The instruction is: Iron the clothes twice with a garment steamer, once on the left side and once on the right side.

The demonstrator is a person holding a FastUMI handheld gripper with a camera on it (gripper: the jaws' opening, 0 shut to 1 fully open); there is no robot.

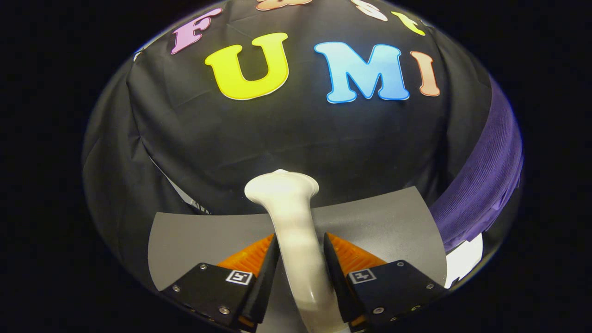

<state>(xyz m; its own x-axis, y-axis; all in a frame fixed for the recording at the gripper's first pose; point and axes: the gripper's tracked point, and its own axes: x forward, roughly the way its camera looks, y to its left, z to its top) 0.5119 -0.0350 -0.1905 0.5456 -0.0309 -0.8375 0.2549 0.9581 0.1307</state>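
Observation:
A white garment steamer (291, 217) stands between the two fingers, its handle running back toward me and its wider head (282, 185) pointing forward beyond the fingertips. My gripper (300, 245) is shut on the steamer's handle, both fingers pressing its sides. A purple ribbed garment (485, 180) hangs off to the right of the fingers, well apart from the steamer head. Beneath the steamer lies a grey mat (384, 222).
The black cloth wall (296, 129) rises just beyond the mat and the steamer head. A white surface (465, 259) shows under the purple garment at the right of the mat.

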